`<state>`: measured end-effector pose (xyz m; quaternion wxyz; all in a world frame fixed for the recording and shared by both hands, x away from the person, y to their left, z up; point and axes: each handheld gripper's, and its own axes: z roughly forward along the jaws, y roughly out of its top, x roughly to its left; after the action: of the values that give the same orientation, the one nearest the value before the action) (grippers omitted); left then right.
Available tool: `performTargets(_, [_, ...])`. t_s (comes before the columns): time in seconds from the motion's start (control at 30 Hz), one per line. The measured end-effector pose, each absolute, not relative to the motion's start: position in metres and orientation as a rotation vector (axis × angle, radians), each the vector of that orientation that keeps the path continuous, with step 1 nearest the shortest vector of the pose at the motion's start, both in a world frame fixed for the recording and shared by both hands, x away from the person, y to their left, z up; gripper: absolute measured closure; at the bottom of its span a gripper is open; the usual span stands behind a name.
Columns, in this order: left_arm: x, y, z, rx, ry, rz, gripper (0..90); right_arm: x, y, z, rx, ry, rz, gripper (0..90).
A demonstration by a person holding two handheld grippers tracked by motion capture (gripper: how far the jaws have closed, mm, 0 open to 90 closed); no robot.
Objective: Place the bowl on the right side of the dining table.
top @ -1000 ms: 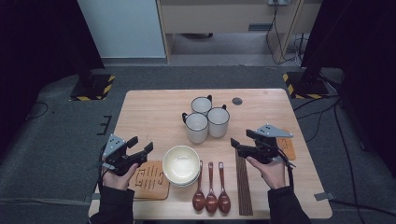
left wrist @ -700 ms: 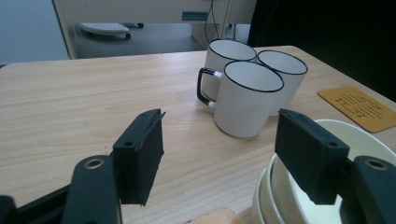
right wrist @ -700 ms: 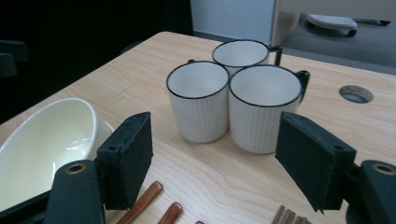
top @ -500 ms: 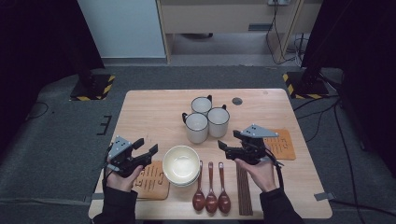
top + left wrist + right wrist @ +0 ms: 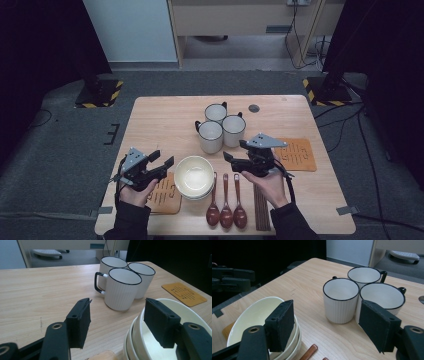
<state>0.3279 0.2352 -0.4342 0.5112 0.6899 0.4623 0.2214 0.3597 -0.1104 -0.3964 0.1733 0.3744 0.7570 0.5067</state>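
Both grippers have drifted inward toward the stack of bowls [image 5: 194, 176] since a second ago, the right one travelling farther from its spot over the orange mat [image 5: 296, 154]. From the left, the left gripper [image 5: 164, 165] hovers with its jaws spread wide and empty, just beside the stack's left rim, one jaw already over that rim in its own view. The bowls sit at the near middle of the table [image 5: 160, 115], partly on a second mat [image 5: 165, 195]. Right of them, the right gripper [image 5: 230, 159] also stands open and empty, pointing left, with the mugs [image 5: 220, 127] just beyond. The left looks marginally nearer, so the grab likely falls to it.
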Motion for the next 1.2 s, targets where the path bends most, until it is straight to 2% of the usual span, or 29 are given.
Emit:
performTargets(0.77, [0.328,0.220,-0.446,1.710,1.084,0.505,41.4,0.361,-0.068,-0.412,1.017,2.212,1.427,31.3])
performTargets(1.2, [0.329,0.216,-0.453,1.724,1.102,0.493,47.7,0.361,-0.053,-0.427,1.016,2.255,1.409,37.9])
